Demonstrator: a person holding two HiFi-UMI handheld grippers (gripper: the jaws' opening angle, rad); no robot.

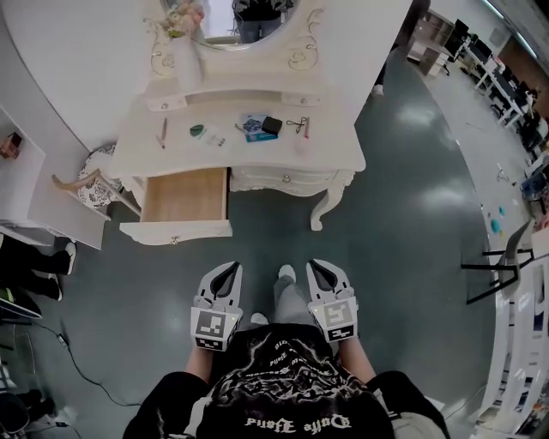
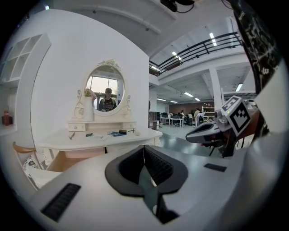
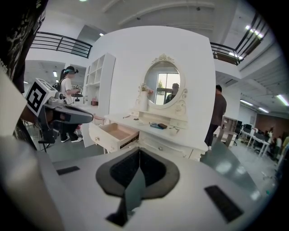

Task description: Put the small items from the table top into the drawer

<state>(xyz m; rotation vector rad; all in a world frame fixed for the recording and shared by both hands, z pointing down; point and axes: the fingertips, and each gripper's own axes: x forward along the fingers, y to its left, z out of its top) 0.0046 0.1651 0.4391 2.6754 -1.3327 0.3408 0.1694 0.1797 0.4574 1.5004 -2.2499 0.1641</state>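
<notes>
Two grippers (image 1: pixel 232 267) (image 1: pixel 315 263), one drawer (image 1: pixel 184 195) (one mirror (image 1: pixel 219 21))

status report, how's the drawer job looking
Left tool and right tool both shut, empty, held short of the dressing table. Drawer open; small items on the table top. Nothing in the way.

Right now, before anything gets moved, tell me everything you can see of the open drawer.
The drawer is pulled well out of the white dressing table, on the left side as the person faces it, and it points toward the person. Its inside looks like pale bare wood, bottom and side walls alike, and appears empty. The front panel is white, with a small knob at its middle. It sits level, carried only by the table's frame. Nothing rests in or on it.
</notes>
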